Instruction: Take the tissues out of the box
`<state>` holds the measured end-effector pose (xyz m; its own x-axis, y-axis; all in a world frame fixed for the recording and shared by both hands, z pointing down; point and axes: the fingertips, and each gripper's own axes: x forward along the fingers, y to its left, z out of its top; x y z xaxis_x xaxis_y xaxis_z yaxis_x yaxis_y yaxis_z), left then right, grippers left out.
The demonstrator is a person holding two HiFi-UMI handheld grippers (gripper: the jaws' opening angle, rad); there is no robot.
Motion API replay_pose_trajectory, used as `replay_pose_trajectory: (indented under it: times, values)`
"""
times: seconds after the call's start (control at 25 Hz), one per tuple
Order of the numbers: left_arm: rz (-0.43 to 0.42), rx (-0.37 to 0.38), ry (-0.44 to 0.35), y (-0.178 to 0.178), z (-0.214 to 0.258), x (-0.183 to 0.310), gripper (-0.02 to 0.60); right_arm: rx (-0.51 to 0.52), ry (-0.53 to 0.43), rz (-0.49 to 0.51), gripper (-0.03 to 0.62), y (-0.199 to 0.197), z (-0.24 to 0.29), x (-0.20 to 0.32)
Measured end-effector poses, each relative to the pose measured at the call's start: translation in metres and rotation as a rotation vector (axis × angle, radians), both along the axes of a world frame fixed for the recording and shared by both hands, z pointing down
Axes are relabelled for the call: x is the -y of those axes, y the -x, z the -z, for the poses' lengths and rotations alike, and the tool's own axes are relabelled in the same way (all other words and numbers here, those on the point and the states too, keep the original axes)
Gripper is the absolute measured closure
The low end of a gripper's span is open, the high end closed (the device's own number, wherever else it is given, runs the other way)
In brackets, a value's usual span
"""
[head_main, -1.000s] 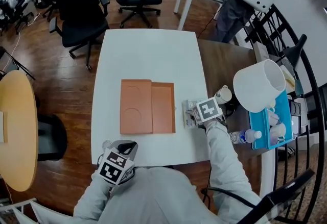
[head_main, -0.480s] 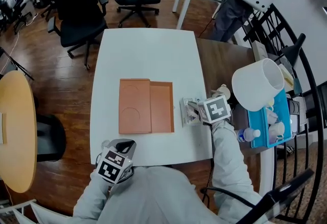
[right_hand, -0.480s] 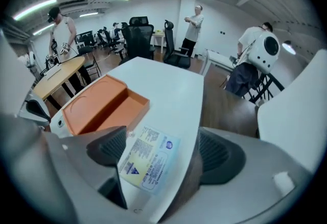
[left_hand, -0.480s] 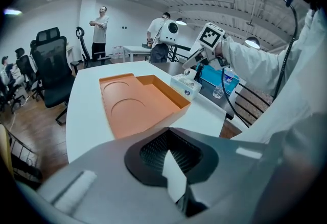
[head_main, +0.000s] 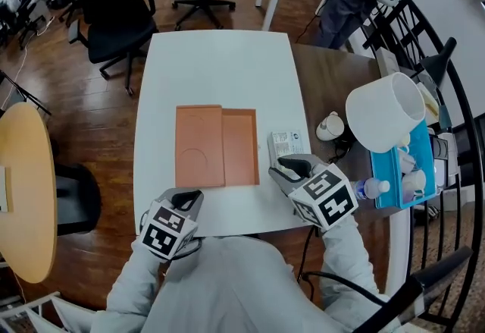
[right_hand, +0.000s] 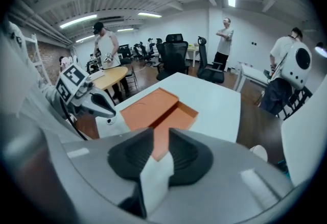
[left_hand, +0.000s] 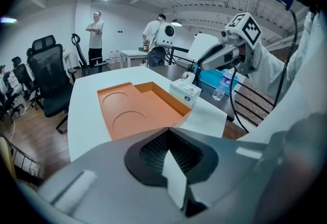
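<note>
An orange box (head_main: 217, 146) lies open in the middle of the white table (head_main: 220, 66); its right compartment is empty and its left half has two round recesses. A small white tissue pack (head_main: 285, 146) rests on the table just right of the box, also seen in the left gripper view (left_hand: 185, 90). My right gripper (head_main: 283, 165) hovers at the pack's near end, apart from it. Its jaws are closing, with a narrow gap through which the orange box (right_hand: 156, 108) shows. My left gripper (head_main: 189, 198) is shut and empty at the table's near edge.
On the brown side table to the right stand a large white shade (head_main: 383, 123), a white cup (head_main: 331, 127), a water bottle (head_main: 371, 187) and a blue tray (head_main: 398, 180). Office chairs (head_main: 114, 20) stand beyond the table. A round wooden table (head_main: 26, 195) is at the left.
My right gripper has drawn back from over the tissue pack toward my body and its jaws have narrowed. The pack stays on the table. The left gripper has barely moved.
</note>
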<state>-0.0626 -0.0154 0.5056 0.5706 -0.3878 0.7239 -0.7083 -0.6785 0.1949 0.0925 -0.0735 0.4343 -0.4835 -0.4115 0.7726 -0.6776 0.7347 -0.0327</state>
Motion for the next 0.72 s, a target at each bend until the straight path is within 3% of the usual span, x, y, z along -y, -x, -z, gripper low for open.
replay_pose_trajectory:
  times: [0.04, 0.08, 0.4, 0.72]
  values:
    - [0.001, -0.002, -0.001, 0.0, 0.003, 0.002, 0.566, 0.016, 0.012, 0.022, 0.551, 0.007, -0.004, -0.008]
    - [0.001, -0.004, -0.001, 0.0, 0.006, 0.003, 0.566, 0.034, 0.031, 0.042, 0.592, 0.013, -0.008, -0.018]
    - [0.027, -0.029, 0.024, 0.003, 0.01, -0.001, 0.566, 0.117, 0.2, 0.114, 0.592, 0.049, -0.053, -0.072]
    - [0.023, -0.03, 0.015, -0.002, 0.009, 0.002, 0.566, 0.131, 0.212, 0.081, 0.591, 0.037, -0.058, -0.065]
